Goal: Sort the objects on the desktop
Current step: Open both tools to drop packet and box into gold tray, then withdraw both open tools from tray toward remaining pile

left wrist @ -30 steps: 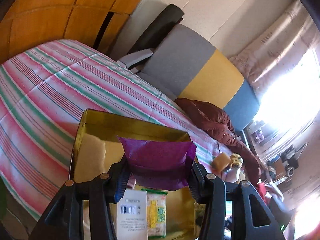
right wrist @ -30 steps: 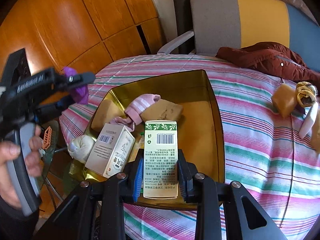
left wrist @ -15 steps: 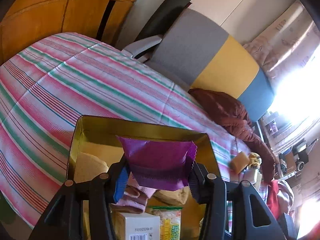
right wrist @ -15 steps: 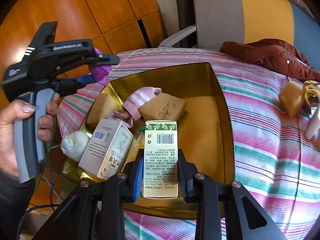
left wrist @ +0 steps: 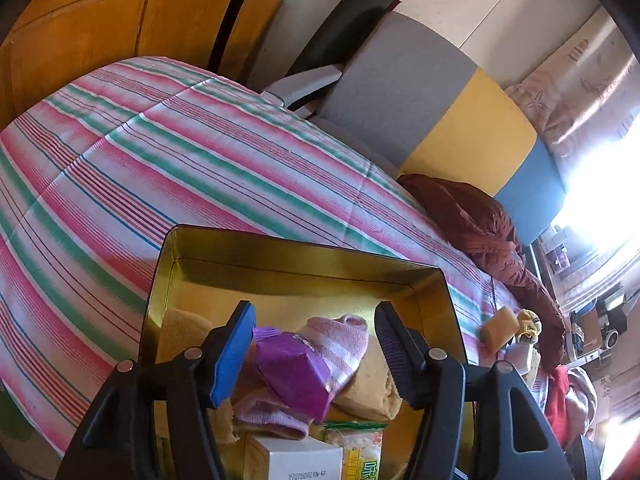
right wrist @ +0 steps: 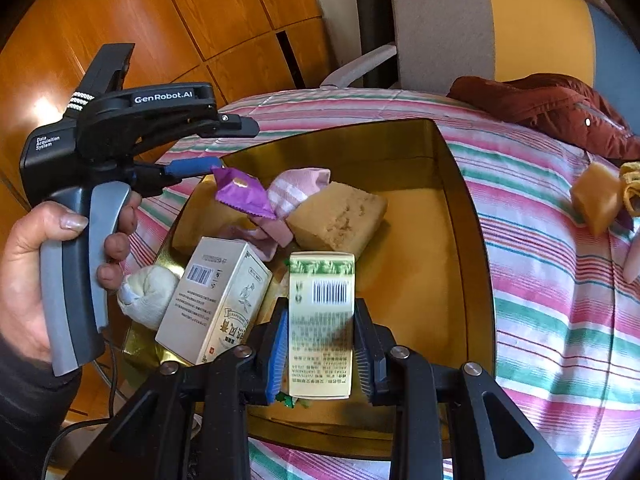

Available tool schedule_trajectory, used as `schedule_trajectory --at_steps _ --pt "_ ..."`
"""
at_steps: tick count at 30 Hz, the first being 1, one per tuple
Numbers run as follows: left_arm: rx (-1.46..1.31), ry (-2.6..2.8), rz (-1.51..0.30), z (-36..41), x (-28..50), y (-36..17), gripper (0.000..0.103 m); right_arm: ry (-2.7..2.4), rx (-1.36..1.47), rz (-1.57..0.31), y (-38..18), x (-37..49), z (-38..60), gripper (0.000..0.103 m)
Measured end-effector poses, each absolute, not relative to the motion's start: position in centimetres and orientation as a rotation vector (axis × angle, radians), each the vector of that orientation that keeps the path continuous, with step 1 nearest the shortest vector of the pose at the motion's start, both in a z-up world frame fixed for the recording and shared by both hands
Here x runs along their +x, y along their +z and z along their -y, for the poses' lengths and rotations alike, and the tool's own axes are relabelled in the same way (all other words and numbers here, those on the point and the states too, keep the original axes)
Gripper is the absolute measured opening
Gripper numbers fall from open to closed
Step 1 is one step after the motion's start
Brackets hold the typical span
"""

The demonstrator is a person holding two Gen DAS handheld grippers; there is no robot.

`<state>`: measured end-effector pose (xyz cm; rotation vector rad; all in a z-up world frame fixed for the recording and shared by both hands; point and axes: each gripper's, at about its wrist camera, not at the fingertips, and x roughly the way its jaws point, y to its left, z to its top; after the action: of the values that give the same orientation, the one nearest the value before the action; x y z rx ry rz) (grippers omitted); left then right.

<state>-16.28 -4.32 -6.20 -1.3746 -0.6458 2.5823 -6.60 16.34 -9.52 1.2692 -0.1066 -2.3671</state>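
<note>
Hovering over a gold tin tray [left wrist: 280, 264], the left claw [left wrist: 314, 348] stands spread; its jaws have just been opening, and a purple foil packet [left wrist: 294, 376] lies between them, loose from both pads, resting on a pink striped sock [left wrist: 344, 340]. In the right wrist view the same packet [right wrist: 242, 192] sits near the tray's far left corner, just beneath the blue-padded fingertips [right wrist: 192, 166] of the left claw, whose handle a hand [right wrist: 24, 280] grips. The right claw [right wrist: 320, 344] is pressed tight on a green and white carton [right wrist: 322, 320], held above the tray's [right wrist: 472, 264] near edge. Inside the tray also lie a tan sponge block [right wrist: 340, 220], a white box [right wrist: 216, 300] with a barcode, and a cream cloth bundle [right wrist: 146, 288] against the left wall. The tray rests on a pink, green and white striped cloth [right wrist: 552, 300] covering the surface.
</note>
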Motion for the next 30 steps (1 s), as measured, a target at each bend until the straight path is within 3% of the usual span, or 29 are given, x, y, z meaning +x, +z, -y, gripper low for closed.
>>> schedule_trajectory --at_steps 12,30 --pt "-1.243 2.648 0.535 3.6 -14.1 -3.0 0.063 -2.382 1.277 0.129 -9.3 -6.2 -16.3 0.050" --pt "-1.139 2.729 0.191 -1.1 -7.4 -1.4 0.064 -2.449 1.225 0.086 -7.8 -4.8 -16.3 0.073"
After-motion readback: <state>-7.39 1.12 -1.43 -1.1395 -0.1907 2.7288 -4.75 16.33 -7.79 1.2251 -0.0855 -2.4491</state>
